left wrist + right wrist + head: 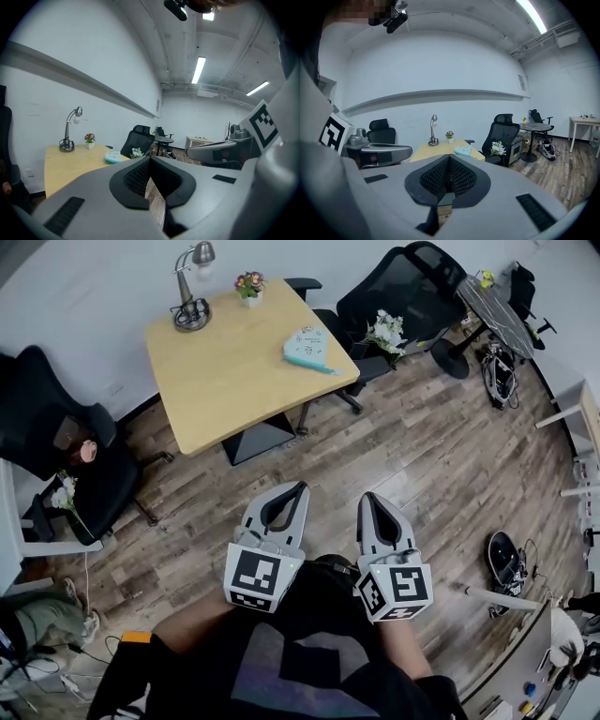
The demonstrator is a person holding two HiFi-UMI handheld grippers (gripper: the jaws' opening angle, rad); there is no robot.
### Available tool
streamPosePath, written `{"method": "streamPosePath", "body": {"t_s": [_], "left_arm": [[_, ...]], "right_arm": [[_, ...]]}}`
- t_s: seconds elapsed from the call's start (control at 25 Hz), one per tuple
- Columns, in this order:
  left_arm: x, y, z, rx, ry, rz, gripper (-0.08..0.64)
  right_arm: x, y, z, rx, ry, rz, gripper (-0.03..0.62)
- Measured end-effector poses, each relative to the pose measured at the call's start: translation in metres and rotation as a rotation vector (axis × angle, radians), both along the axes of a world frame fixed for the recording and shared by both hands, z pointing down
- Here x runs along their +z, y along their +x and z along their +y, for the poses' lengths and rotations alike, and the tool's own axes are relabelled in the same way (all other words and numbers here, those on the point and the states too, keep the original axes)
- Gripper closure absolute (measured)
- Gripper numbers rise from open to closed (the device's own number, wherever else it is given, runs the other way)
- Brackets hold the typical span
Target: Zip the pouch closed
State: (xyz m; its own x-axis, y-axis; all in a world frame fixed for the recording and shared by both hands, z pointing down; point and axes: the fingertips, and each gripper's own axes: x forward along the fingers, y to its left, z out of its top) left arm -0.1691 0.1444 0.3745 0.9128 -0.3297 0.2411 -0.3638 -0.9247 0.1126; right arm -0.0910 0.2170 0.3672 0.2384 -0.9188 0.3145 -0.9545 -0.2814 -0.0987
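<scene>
A light blue pouch (307, 348) lies on the right side of the wooden table (225, 371), far ahead of both grippers. It also shows small in the left gripper view as the pouch (112, 157) and in the right gripper view as the pouch (464, 150). My left gripper (301, 487) and right gripper (367, 497) are held side by side over the wood floor, close to my body. Both point toward the table. Each is shut with nothing between its jaws, as the left gripper (150, 159) and right gripper (449, 159) show in their own views.
A desk lamp (192, 287) and a small flower pot (249, 284) stand at the table's far edge. A black chair (66, 451) sits left of the table. Another chair holding white flowers (386, 331) sits to its right. A round table (492, 306) stands at top right.
</scene>
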Motion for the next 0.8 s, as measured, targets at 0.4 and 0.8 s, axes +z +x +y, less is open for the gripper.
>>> {"method": "streamPosePath", "body": {"t_s": [0.4, 0.8], "left_arm": [[0.012, 0.043, -0.038, -0.092, 0.01, -0.053, 0.552], [0.003, 0.116, -0.072, -0.216, 0.048, -0.104, 0.552]], "right_arm": [[0.019, 0.054, -0.045, -0.085, 0.011, -0.051, 0.577], [0.02, 0.137, -0.091, -0.226, 0.029, -0.076, 0.577]]}}
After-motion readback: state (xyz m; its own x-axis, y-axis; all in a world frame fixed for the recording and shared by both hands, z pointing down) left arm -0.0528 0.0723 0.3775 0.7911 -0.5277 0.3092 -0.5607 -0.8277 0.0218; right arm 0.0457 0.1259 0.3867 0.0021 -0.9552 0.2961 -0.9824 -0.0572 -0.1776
